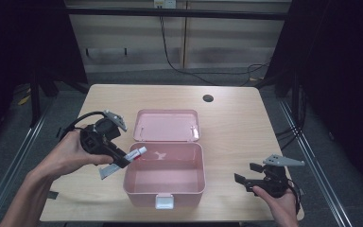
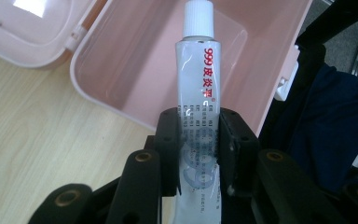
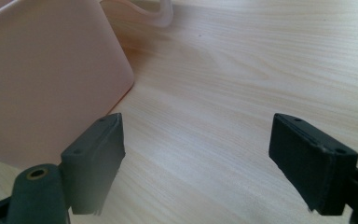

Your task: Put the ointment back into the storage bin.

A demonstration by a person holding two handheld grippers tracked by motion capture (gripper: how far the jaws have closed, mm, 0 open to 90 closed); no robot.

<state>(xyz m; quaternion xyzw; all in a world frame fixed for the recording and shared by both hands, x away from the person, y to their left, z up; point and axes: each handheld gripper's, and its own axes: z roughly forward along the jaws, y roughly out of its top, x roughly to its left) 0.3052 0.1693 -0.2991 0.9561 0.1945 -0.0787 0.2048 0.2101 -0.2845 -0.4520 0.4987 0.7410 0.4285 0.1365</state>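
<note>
Two tongs: both over the pale wood-grain bench (image 1: 236, 127), one loaded, one bare.
Left tongs (image 2: 199, 140): clenched on the white squeezable tube with red lettering (image 2: 199, 88), matte black pads pinching its soft body on both sides, just below the middle.
Tube shape: long and slim, glossy skin with a sheen along it, grey small print down the lower half, a ribbed white screw cap (image 2: 198, 18) at the far end.
Tube position: it runs straight out between the jaws, cap pointing away from the hand; from above, the tube (image 1: 137, 153) hangs tilted over the left rim of the box, cap end just inside, flat crimped tail sticking out behind the left tongs (image 1: 123, 161) on the bench side.
Box: pale pink, smooth plastic box with rounded corners (image 1: 196, 189), open, bare-floored, with a white clasp (image 1: 164, 202) on the near wall.
Lid: matching pink hinged lid (image 1: 168, 125), flipped back flat on the bench behind the box.
Right tongs (image 1: 246, 175): released, jaws spread wide with nothing between them, held low to the right of the box, well apart from the tube.
Right tongs close up: two blocky black rubbery pads (image 3: 98, 154) over bare wood grain, the box's pink outer wall (image 3: 42, 84) just beside the left-hand pad.
Bench detail: light laminate, fine straight grain, a small dark round hole (image 1: 208, 98) near the far edge.
</note>
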